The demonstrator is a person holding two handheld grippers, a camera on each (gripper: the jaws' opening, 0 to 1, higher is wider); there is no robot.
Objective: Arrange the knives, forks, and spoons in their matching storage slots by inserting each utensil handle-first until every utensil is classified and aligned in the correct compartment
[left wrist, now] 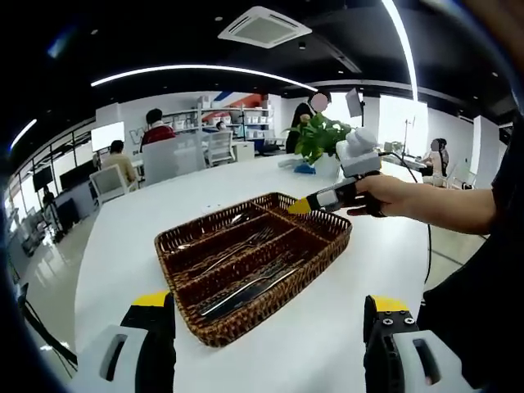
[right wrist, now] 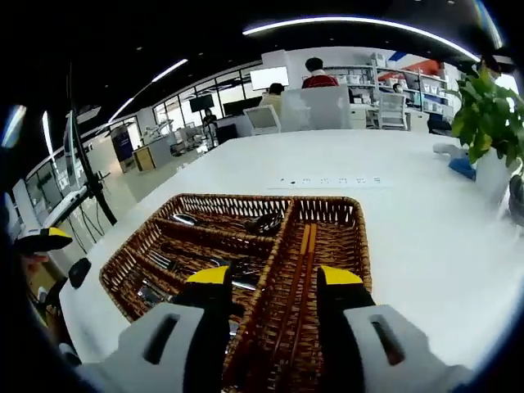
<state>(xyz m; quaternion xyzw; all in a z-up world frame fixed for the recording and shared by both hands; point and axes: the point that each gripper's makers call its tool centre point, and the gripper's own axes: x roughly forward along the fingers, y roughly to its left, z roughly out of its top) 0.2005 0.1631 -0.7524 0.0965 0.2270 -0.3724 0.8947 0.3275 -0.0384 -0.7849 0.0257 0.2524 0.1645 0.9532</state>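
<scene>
A brown wicker tray with several compartments lies on the white table. Spoons fill its far slot, forks the middle one, knives the near one. My left gripper hangs open and wide just short of the tray, holding nothing. A hand holds my right gripper over the tray's far right corner. In the right gripper view that gripper is open above the tray, over the divider beside a pair of brown chopsticks. Spoons, forks and knives lie left of it.
A potted plant and a blue object stand on the table beyond the tray. Socket holes dot the tabletop. Chairs and seated people line the far side. A tripod stands past the table's left edge.
</scene>
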